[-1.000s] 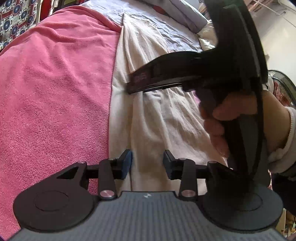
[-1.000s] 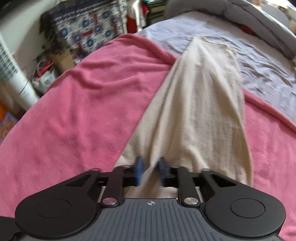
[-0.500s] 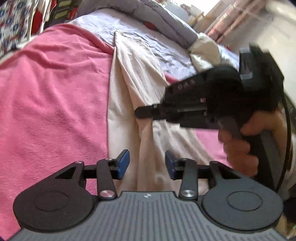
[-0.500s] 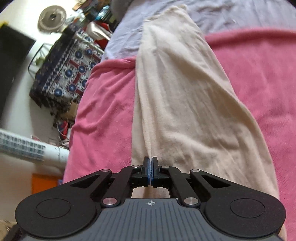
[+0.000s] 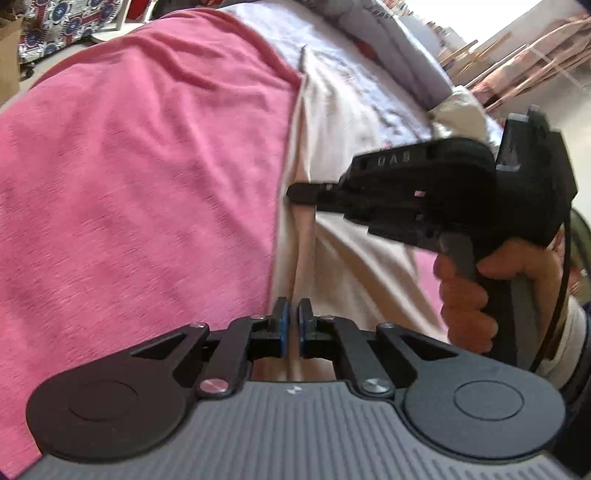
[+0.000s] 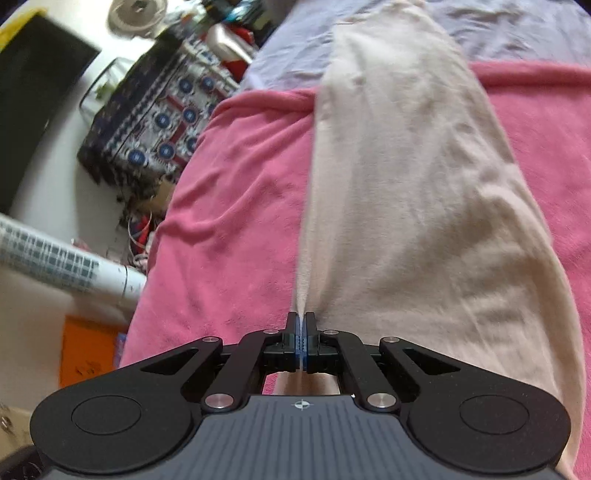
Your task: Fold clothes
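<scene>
On pink blanket (image 5: 140, 177), cream garment (image 6: 406, 206), edge pinched in both closed jaws.

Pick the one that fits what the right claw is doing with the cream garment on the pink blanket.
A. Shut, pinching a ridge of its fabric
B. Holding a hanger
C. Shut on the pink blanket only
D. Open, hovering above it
A: in the right wrist view the right claw is shut, with a ridge of the cream garment pinched between its pads.

cream garment (image 6: 413, 206), pink blanket (image 6: 236, 206), lilac sheet (image 6: 517, 29)
</scene>
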`<state>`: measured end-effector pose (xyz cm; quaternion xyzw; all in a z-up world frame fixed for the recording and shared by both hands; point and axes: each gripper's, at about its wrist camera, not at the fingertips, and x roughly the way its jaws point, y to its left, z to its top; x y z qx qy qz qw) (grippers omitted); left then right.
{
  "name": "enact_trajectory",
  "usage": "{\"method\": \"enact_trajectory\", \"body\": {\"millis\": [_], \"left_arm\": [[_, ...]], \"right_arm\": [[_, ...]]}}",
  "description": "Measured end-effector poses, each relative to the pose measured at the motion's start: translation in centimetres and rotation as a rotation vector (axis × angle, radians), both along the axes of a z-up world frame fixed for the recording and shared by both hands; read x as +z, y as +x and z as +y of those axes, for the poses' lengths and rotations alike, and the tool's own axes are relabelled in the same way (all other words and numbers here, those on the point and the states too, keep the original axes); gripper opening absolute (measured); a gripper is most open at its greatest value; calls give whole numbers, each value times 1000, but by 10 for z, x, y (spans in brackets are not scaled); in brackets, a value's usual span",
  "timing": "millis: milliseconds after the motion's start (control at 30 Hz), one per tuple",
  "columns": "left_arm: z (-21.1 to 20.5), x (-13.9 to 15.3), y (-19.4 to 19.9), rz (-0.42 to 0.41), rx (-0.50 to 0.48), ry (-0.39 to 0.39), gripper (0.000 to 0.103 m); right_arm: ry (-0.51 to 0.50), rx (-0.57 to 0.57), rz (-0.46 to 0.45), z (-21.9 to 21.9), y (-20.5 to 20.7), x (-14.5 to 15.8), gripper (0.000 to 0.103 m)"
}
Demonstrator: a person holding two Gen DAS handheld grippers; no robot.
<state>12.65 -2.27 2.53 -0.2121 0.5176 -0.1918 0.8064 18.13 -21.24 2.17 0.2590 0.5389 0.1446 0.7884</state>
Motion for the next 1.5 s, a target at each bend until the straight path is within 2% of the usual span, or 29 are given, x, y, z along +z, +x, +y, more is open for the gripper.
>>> {"method": "enact_trajectory", "body": {"millis": [200,267,433,500,533,567,633,733,800,900,967,1033,1100,1200,1267,1367,1467,1500], "left_arm": [[10,14,-7,-13,19,26,0],[6,20,-6,-42,-13,-12,0],[-13,24,-8,-76,-134,-60,3],[-24,17,-10,-54,-172,-11,7],[-27,13,-13,-39,-184,47,7],[-30,7,-17,-23,-193,120,3],[-25,5,-25,-39,-192,148,4],[-15,9,-28,-20,-181,179,6],[-11,15,-28,-19,-172,226,5],[-11,30,-16,-48,-123,240,5],[-26,43,-2,-128,-153,198,5],[-45,52,10,-210,-205,172,12],[-76,46,18,-255,-302,180,14],[-94,21,25,-192,-346,227,14],[-91,8,21,-169,-347,250,14],[-81,9,10,-188,-349,239,16],[-80,16,-2,-204,-372,284,16],[-79,17,-6,-210,-381,298,17]], "right_arm": [[40,-12,2,-4,1,-16,1],[74,-12,-5,-6,1,-18,6],[202,125,-28,-8,-4,-3,11],[173,142,-66,-12,-15,9,18],[133,145,-84,-16,-23,16,22],[80,149,-97,-19,-33,21,23],[-28,172,-110,-25,-58,29,23],[-117,274,-42,-28,-105,26,23],[-129,353,28,-25,-141,17,23],[-124,415,52,-19,-186,17,30],[-97,411,61,-17,-199,20,42],[-77,387,60,-18,-204,21,44],[-55,353,69,-24,-209,22,44],[-9,302,103,-37,-222,22,44],[9,292,152,-48,-242,18,43],[42,329,284,-55,-280,5,43],[40,373,408,-57,-305,-2,44],[39,376,416,-60,-304,3,44]]}}
